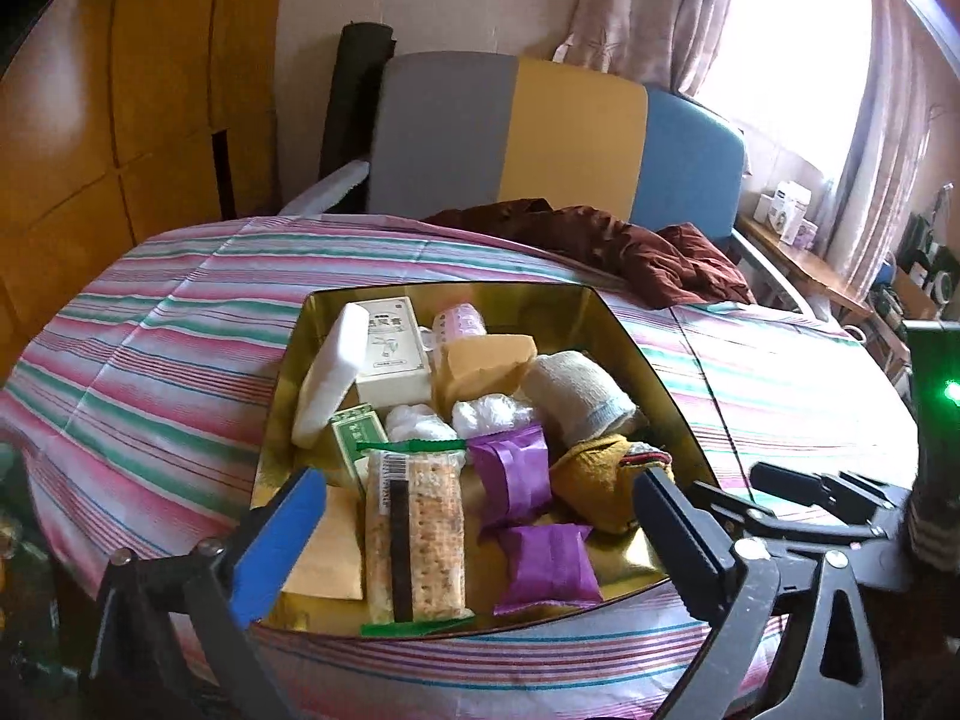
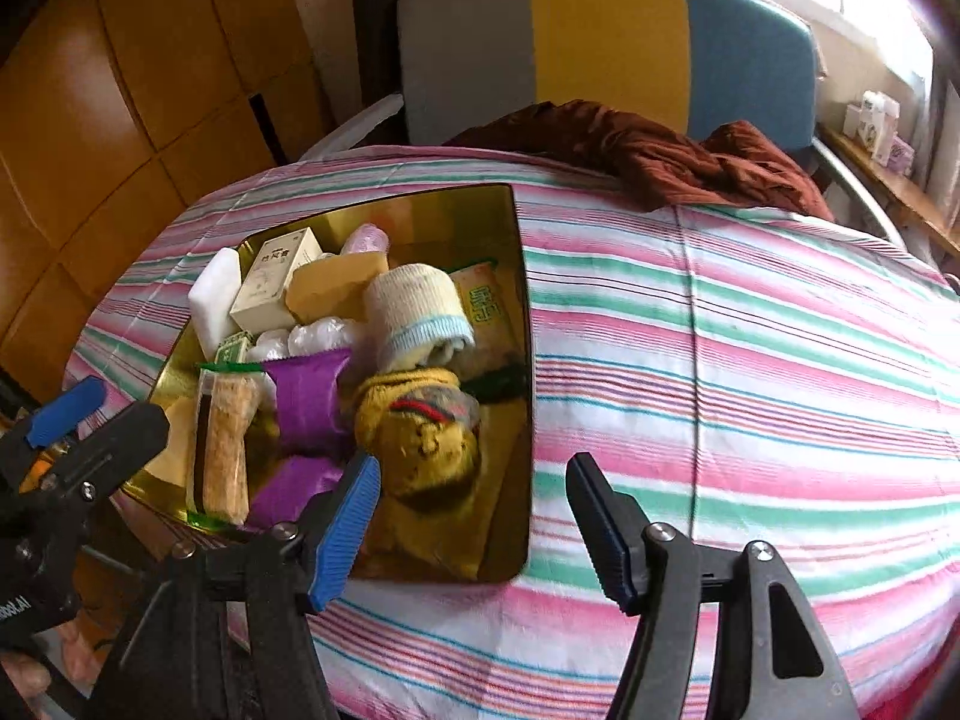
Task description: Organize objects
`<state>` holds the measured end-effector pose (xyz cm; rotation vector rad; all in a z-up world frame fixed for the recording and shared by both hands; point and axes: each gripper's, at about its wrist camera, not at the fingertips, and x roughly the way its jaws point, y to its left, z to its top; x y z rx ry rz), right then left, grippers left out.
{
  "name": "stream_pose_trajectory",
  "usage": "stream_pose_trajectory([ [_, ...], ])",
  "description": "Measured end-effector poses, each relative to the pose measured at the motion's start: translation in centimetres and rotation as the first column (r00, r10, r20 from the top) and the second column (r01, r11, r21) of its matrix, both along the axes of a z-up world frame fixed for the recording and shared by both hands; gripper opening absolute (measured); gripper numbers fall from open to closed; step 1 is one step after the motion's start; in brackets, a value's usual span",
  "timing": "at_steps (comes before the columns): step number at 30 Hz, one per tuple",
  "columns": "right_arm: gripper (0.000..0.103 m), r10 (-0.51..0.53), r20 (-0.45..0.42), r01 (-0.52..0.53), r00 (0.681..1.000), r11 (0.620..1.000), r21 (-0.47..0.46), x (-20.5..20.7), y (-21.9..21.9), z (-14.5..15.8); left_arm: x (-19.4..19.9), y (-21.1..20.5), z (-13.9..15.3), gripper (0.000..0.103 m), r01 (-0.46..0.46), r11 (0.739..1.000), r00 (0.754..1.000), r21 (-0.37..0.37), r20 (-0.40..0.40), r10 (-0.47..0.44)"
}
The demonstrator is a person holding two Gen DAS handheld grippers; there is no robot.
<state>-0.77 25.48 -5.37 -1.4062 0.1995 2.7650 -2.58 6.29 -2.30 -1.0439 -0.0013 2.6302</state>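
Hovering spread and empty, left gripper (image 1: 480,516) and right gripper (image 2: 474,516) face the gold tray (image 1: 282,396); next, choosing 1 item

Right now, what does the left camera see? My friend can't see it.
A gold tray full of snacks and small things sits on a striped tablecloth. The open left claw hovers over a cracker pack and two purple packets.

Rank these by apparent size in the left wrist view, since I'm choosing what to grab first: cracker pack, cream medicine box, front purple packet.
1. cracker pack, though nearness inflates it
2. cream medicine box
3. front purple packet, roughly alike with the box
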Motion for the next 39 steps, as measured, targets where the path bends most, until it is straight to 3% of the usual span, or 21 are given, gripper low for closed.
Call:
stream_pose_trajectory([
  [5,0.070,-0.050,-0.047,0.054,0.998,0.994,0.090,1.4,-0.4,0.5,0.9,0.3,0.3,0.103,-0.021,0.999,0.999,-0.048,-0.028,0.020],
  [12,0.071,-0.079,-0.084,0.088,0.993,0.990,0.107,1.1,0.0,1.4,1.9,0.8,1.1,0.103,-0.108,0.983,0.993,-0.147,-0.066,0.100],
  [19,0.071,-0.093,-0.134,0.104,0.987,0.991,0.080,0.2,-0.2,2.3,2.4,-0.7,2.1,0.103,-0.132,0.989,0.988,-0.074,-0.086,0.125],
  [26,0.071,-0.068,-0.112,0.074,0.991,0.996,0.059,0.7,-1.5,0.9,2.1,-1.3,1.7,0.101,-0.128,0.990,0.989,-0.053,-0.079,0.124],
  [39,0.071,-0.043,-0.106,0.052,0.993,0.995,0.080,-0.6,-2.2,1.0,1.5,-1.5,1.4,0.102,-0.117,0.993,0.992,-0.020,-0.054,0.116],
])
